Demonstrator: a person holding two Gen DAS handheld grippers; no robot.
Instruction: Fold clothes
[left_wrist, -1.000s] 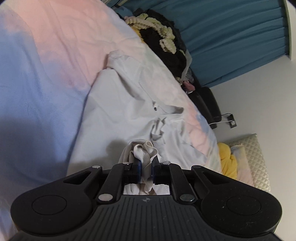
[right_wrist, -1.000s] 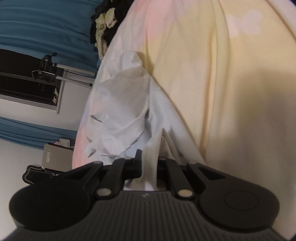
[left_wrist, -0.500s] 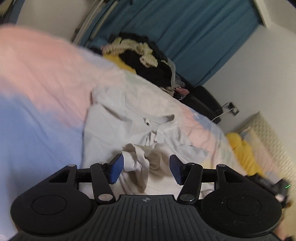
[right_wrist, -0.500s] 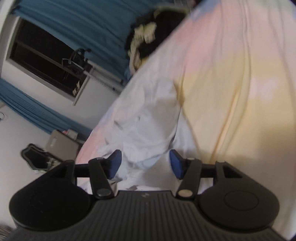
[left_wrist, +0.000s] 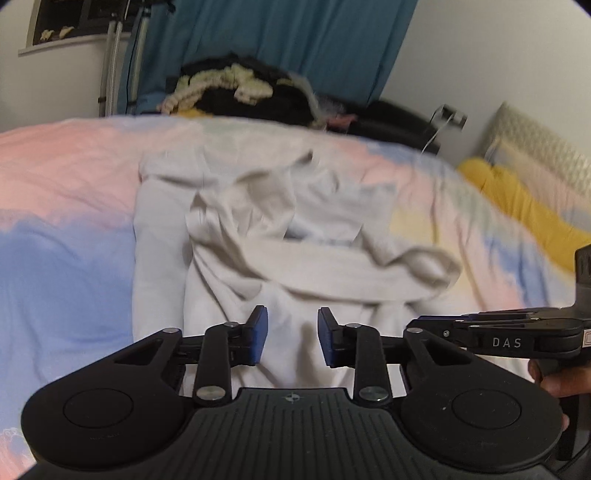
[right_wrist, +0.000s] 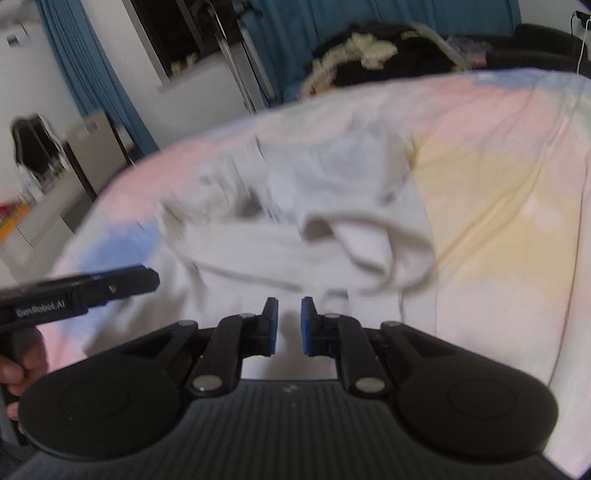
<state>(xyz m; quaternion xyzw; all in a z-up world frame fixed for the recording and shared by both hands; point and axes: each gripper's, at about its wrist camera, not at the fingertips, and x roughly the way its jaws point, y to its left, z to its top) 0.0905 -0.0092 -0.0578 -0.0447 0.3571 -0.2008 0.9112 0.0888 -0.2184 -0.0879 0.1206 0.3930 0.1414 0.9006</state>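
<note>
One white shirt (left_wrist: 280, 236), rumpled, sleeves folded across

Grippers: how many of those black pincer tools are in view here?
2. The left gripper hovers over the white shirt's near edge; the right gripper is beside it, jaws closer together. Neither holds cloth.

Pastel bed cover (left_wrist: 66, 177), pink and blue, spread wide from 9 to 3 o'clock. Beyond it at 12 o'clock, heap of dark clothes (left_wrist: 243, 92) with a cream ruffle. Teal curtain (left_wrist: 280, 40) behind. At 2 o'clock, yellow cushion (left_wrist: 517, 199) against a quilted pillow (left_wrist: 535, 147). At 10 o'clock in the right wrist view, window ledge (right_wrist: 192, 70), blurred.
</note>
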